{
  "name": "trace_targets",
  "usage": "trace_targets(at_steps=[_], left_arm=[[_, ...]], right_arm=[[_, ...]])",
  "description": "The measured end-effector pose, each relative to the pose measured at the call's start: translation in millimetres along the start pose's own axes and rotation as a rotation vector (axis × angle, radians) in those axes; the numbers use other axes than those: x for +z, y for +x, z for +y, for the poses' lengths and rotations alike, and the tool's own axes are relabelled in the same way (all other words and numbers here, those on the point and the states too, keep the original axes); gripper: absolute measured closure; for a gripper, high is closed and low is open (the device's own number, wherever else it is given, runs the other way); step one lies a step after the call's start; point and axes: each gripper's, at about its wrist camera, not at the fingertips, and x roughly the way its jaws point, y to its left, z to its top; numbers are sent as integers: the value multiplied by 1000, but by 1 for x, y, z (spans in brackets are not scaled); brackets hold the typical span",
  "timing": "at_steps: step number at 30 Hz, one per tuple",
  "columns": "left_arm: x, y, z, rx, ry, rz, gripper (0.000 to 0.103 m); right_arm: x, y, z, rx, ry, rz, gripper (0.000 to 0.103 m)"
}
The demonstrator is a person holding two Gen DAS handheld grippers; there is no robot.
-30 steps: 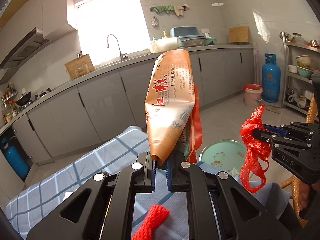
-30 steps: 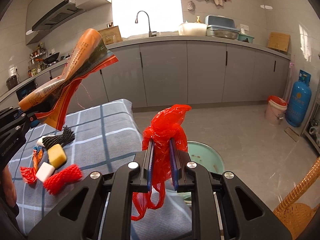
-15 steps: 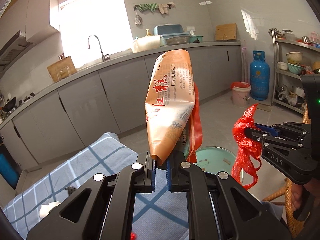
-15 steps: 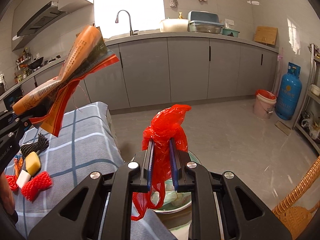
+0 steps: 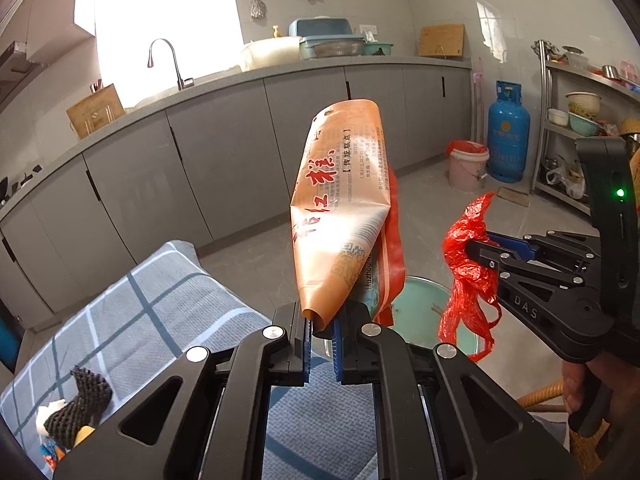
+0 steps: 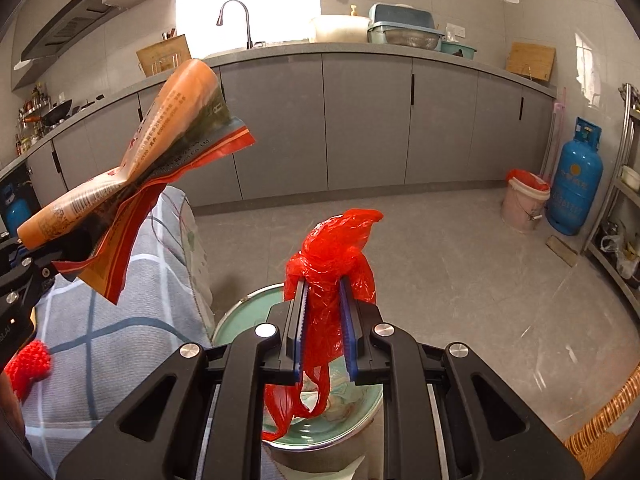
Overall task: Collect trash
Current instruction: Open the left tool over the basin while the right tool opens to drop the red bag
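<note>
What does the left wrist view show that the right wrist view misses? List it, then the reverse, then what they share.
Only the left wrist view: a black foam net on the checked cloth and the right gripper's green light. Only the right wrist view: a red foam net and the range hood. Both: the left gripper shut on the orange wrapper, the right gripper shut on the red plastic bag, the green basin and the blue gas cylinder.
</note>
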Motion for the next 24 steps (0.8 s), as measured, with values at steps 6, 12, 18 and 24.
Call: trace_targets(at_steps=[6,12,18,24], left_arm=[[-5,21,-7,-14,6,43,85],[-15,34,-11,0,26,79,52],[-19,29,-1,3,12,87,44],[-22,16,-19,-14,77,61,26]], right_arm=[[-7,26,-8,2,3,21,80],[-17,43,-23,-13,49,44,54],[-25,32,-26,-19,77,47,44],[-31,7,-29,-31,137,28,34]])
